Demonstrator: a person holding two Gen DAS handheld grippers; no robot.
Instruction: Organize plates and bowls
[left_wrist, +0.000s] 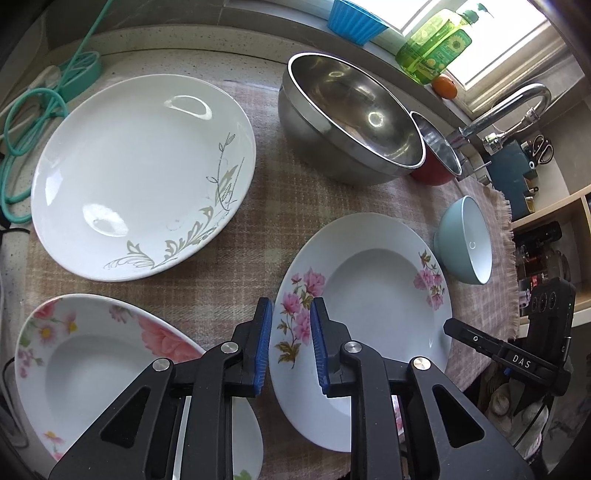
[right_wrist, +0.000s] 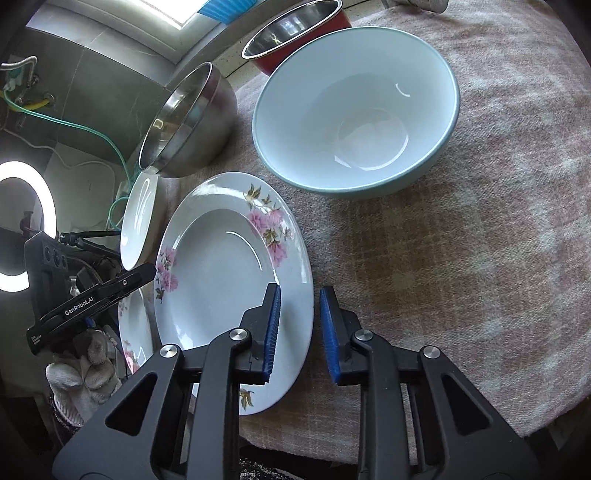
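Pink-flower plate (right_wrist: 221, 273) flat on table (right_wrist: 461, 240), between both tools. Right tool (right_wrist: 298, 325) apart, straddling its right rim; left tool (left_wrist: 291, 345) apart over opposite rim. Right nearer.

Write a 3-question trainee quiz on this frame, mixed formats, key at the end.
1. True or false: the left tool is shut on the pink-flower plate.
2. Which sits beside the big steel bowl, toward the faucet? A) red bowl B) blue-green bowl C) leaf-pattern plate
3. Fill in: the right tool straddles the plate's ____.

Key: 1 false, both tools open around its rim; 2 A; 3 rim.
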